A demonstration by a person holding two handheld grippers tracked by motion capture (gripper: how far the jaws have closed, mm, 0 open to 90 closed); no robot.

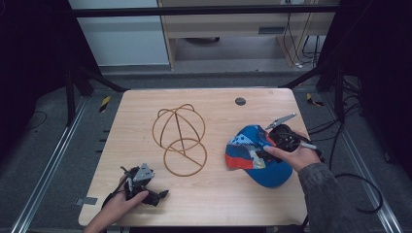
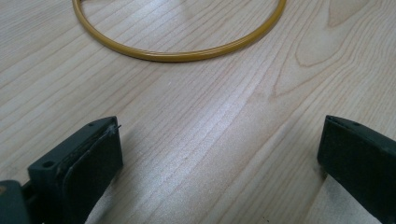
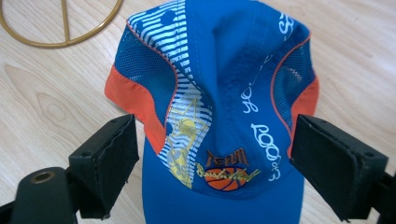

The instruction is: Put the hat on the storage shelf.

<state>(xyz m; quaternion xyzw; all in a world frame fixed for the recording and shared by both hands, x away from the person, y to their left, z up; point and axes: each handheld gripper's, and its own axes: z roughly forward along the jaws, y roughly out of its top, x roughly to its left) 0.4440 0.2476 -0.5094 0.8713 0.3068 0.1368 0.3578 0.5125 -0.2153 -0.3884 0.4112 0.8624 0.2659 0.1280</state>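
Nearest the table's front edge, the left gripper (image 1: 163, 194) rests low on the pale wooden table (image 1: 218, 204), its jaws spread wide over bare wood. Further in and to the right, the right gripper (image 3: 215, 161) hovers released, its jaws straddling a blue fabric cap (image 3: 224, 84) without pinching it. The cap lies on the table's right side, with orange side patches, blue mesh panels, white stripes and lettering, and a basketball emblem. Beyond, mid-table, stands a gold wire hat stand (image 1: 180, 138) with a round base ring.
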